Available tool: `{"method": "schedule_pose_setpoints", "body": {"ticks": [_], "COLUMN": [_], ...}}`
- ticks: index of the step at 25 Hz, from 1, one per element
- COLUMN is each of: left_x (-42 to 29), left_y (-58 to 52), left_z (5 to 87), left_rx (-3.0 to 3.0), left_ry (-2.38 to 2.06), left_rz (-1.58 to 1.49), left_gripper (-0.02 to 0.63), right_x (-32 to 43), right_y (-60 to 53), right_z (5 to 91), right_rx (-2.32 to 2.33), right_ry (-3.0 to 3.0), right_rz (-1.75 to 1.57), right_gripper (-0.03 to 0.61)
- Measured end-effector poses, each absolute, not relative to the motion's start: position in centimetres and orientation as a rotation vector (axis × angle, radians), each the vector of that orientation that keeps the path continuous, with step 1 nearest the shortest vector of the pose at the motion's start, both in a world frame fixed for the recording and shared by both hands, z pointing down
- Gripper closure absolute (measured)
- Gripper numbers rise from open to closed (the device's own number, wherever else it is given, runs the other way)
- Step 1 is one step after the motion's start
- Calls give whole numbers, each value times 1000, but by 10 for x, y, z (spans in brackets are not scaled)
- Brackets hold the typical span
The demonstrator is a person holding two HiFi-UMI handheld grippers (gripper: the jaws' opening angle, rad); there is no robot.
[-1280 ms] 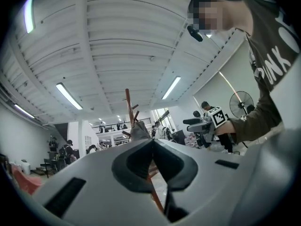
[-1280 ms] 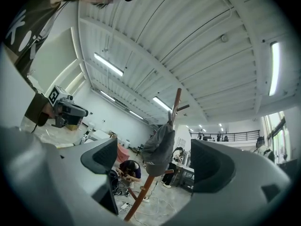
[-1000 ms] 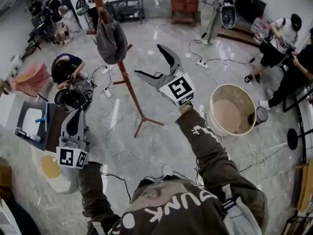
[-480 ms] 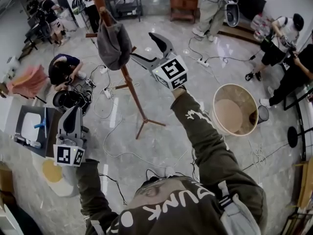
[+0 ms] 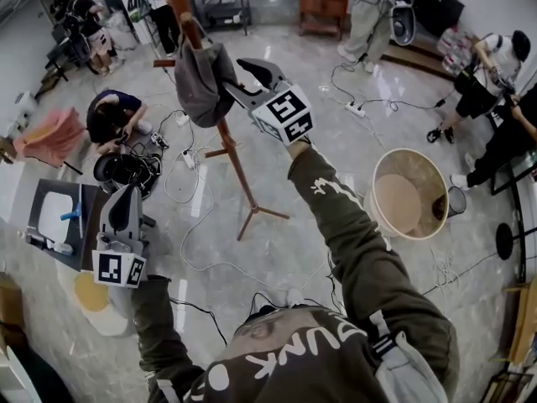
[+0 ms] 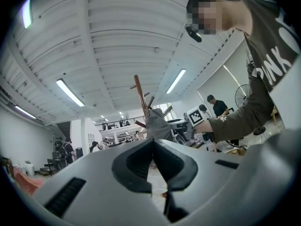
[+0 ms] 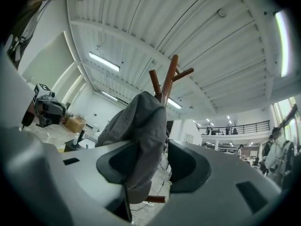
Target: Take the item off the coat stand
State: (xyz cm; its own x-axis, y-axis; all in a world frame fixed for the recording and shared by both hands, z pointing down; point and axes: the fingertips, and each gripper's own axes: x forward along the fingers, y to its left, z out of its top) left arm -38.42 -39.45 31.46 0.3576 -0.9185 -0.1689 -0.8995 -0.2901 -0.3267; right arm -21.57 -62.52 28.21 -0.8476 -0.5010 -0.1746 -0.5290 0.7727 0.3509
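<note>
The right gripper (image 7: 155,145) has its jaws half spread, and they have just been closing. A grey hat (image 7: 136,126) hangs between them. The cloth lies against the jaw on the left of the right gripper view and stands a sliver away from the other jaw, so a firm pinch does not show. The hat is on the brown wooden coat stand (image 7: 168,76), draped over a peg just below the forked top. In the head view, the right gripper (image 5: 233,75) reaches to the upper middle of the frame on an outstretched sleeve. It meets the right edge of the hat (image 5: 205,82), and the pole of the coat stand (image 5: 235,162) runs down to spread feet on the pale stone floor (image 5: 294,242). The left gripper (image 6: 151,142) has its jaws pressed together at the tips with nothing between them. It is held low at the left of the head view (image 5: 126,204), well apart from the stand. A round tub (image 5: 407,191) stands on the floor at the right, and a person (image 5: 113,116) crouches at the upper left among cables.
</note>
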Motion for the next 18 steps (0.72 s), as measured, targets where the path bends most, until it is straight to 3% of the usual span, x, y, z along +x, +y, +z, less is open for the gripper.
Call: {"method": "schedule_pose_setpoints", "body": {"ticks": [7, 18], "left_x": [-391, -399], "left_y": [-399, -402], "left_z": [312, 315], "left_rx": [-2256, -2258], "left_ry": [1601, 1593], "left_rz": [-76, -69], "left_gripper": [609, 609], "right_x": [-218, -215], "right_y": [-634, -626], "right_z": [283, 242], "right_rx": [-924, -930], "right_ry": [2886, 2798], "right_rz": [633, 664], "right_gripper": [528, 552]}}
